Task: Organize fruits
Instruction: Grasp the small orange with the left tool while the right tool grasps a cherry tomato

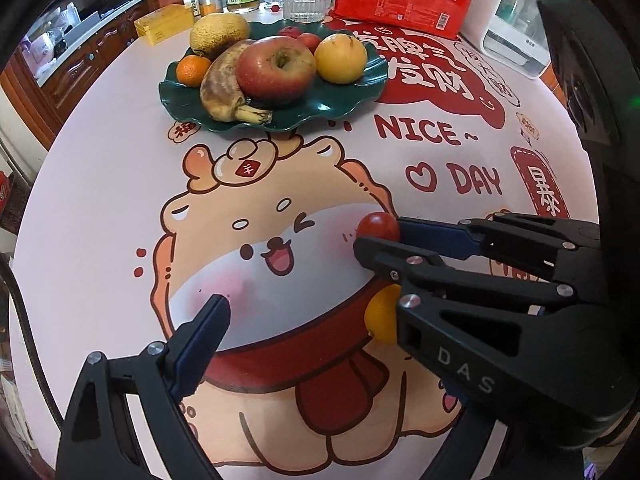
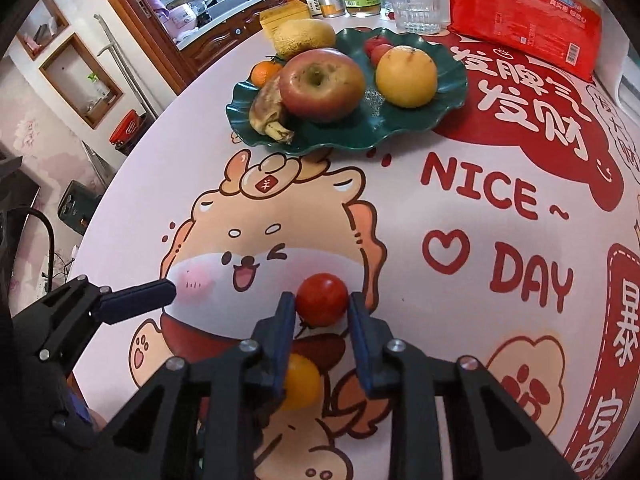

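- Fruits are being kept in two places: most on a green scalloped plate, two on the cartoon-printed tablecloth.
- One red cherry tomato is being gripped between the blue pads of the right gripper, its jaws narrowed onto it.
- One yellow cherry tomato is being partly hidden just beneath that gripper.
- On the plate are being counted: one red apple, one browned banana, one mandarin, one yellow pear, one rough yellow-green fruit, two small red fruits.
- The left gripper is being held wide apart, nothing between its jaws.
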### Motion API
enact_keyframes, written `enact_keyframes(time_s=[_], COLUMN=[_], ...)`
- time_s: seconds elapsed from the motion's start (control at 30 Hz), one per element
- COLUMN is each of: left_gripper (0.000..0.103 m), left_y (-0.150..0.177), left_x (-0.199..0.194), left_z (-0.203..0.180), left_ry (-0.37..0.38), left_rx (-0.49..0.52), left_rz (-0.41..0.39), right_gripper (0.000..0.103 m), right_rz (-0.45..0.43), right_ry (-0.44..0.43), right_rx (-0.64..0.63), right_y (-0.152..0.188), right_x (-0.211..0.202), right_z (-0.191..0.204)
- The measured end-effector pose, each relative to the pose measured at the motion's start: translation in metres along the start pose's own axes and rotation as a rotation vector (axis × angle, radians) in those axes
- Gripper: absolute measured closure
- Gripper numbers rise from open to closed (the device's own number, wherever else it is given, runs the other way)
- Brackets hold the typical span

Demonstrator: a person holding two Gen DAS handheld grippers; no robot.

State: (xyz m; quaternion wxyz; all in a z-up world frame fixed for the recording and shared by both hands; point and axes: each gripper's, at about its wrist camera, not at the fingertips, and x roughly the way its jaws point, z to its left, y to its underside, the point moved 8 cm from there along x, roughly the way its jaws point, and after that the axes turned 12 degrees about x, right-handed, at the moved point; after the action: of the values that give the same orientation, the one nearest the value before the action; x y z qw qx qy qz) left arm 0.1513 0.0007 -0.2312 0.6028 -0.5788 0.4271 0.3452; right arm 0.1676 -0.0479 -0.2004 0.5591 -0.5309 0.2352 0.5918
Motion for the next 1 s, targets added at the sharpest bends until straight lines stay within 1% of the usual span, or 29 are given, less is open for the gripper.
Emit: enact_keyframes(time_s=[0.1,0.23,0.33,0.4,0.53,0.63,0.7,0.73,0.8,0.9,1.0], left_gripper=[0.011,0.012,0.018,0.024,0.028,0.039,0.056,0.059,0.073,0.073,0.073], left_y=[-0.002,-0.003,-0.005,-0.007,-0.011,-0.016,-0.018,-0.018,-0.020,-0.021,-0.020], left_x=[0.002,0.007,0.011,0.012,0.015,0.017,0.018,0.018,0.018,0.018,0.019], left_z=[-0.002,-0.007,-0.014,-0.020,-0.028,-0.031,-0.036,-0.037,-0.044,-0.045,-0.041], left_ry=[0.010,0.042,0.082,0.099,0.102,0.128,0.148,0.155,0.165,0.158,0.188], left_rx=[-0.004,-0.013,-0.015,-0.006,0.005,0.005,0.018,0.026,0.044,0.054,0.029], left_rz=[0.002,0.015,0.018,0.016,0.012,0.006,0.001,0.000,-0.006,-0.017,-0.019], right_gripper=[0.077,0.077,0.077,0.077,0.077,0.077,0.077,0.077,0.077,0.077,0.077], right_rz=[-0.004,-0.027,-0.038,-0.042,-0.041,-0.047,-0.049,-0.050,-0.051,-0.053,-0.057], right_ry=[0.004,0.022,0.031,0.037,0.040,0.035,0.033,0.034,0.034,0.033,0.028], right_rx=[0.022,0.051,0.081,0.096,0.109,0.117,0.118,0.117,0.116,0.119,0.125], right_y=[-0.001,-0.005,-0.007,-0.007,-0.007,-0.008,-0.009,-0.009,-0.011,-0.013,-0.016], right_x=[-0.005,-0.015,-0.021,-0.023,-0.024,-0.026,-0.026,-0.027,-0.027,-0.028,-0.030], right_z=[-0.008,-0.022,-0.033,-0.039,-0.044,-0.045,-0.045,-0.045,-0.046,-0.046,-0.047])
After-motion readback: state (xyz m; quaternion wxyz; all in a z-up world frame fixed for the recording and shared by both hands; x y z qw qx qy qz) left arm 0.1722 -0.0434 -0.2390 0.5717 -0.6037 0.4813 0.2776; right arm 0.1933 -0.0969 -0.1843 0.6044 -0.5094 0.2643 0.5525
